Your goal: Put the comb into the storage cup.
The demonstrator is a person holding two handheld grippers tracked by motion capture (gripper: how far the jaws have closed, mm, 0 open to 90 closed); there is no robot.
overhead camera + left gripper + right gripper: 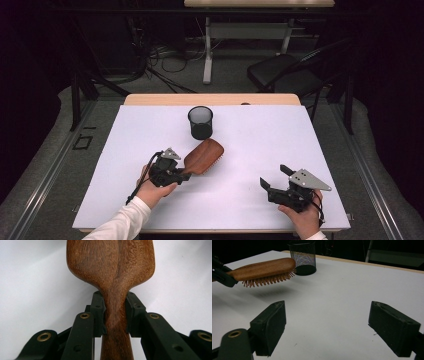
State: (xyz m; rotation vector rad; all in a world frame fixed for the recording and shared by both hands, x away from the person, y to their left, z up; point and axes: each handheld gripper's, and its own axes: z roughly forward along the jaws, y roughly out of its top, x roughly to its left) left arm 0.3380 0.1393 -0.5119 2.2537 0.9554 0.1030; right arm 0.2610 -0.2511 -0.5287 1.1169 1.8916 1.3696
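left gripper (115,315) pinching hairbrush (203,156) handle, apparently lifted | right gripper (327,327) spread

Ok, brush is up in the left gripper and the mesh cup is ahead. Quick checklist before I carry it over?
1. Grip: left gripper has both jaws clamped on the neck of the brush: ok.
2. Brush off the table: bristles hang above their shadow in the right gripper view: ok.
3. Cup upright, mouth open: ok.
4. Cup empty: inside too dark: cannot tell.
5. Path from brush to cup free: ok.
6. Right gripper open, holding nothing, off to the side: ok.
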